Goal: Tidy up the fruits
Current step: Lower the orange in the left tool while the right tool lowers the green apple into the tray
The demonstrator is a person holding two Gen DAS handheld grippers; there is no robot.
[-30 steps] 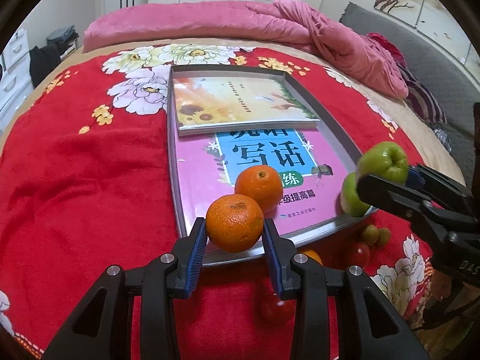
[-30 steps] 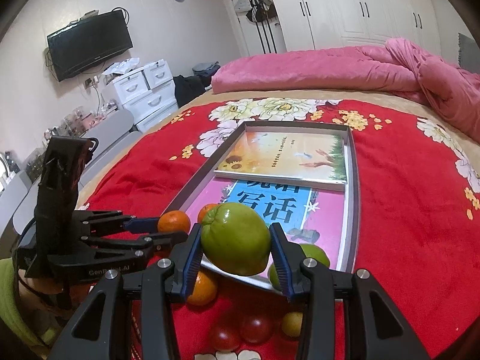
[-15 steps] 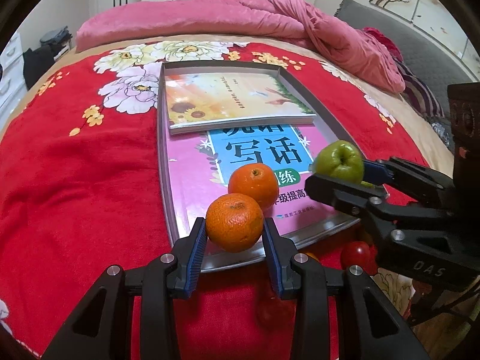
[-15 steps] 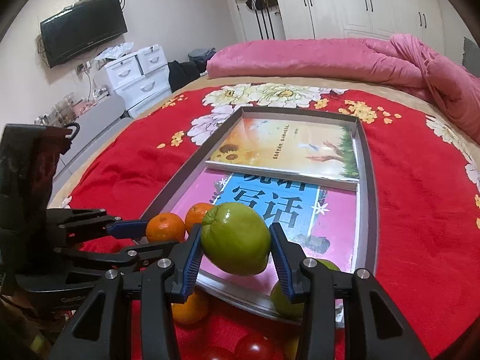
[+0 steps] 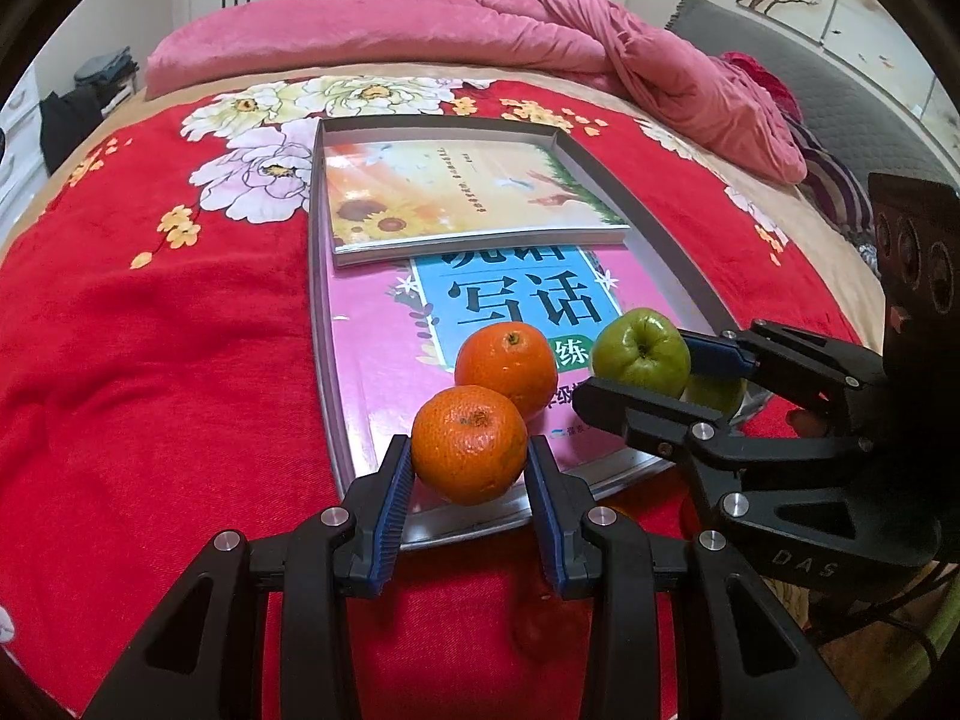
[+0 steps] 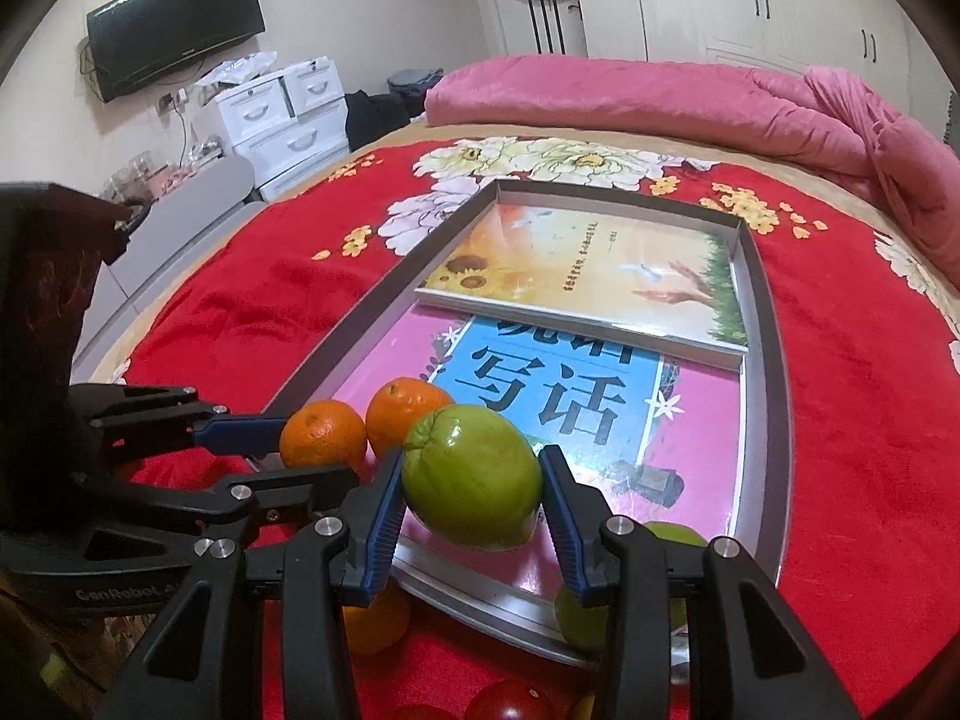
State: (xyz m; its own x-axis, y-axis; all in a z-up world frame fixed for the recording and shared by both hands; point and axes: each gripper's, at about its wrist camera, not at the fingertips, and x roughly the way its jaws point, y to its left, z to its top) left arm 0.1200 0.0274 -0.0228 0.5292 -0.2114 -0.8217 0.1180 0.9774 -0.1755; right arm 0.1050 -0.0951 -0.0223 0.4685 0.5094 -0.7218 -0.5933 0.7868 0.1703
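Left gripper, jaws narrowed onto a mandarin, holds it over the near rim of the metal tray, presumably for release beside the second mandarin lying inside. Right gripper, slightly wider, clamps a green apple, glossy and unblemished, above the same tray end.

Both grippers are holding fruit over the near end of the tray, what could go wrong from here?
1. The held orange hangs over the tray's near rim; released here, it may roll off onto the red blanket.
2. The right gripper with its green apple is close to the left gripper; they could bump.
3. The glossy pink book may let fruit roll.
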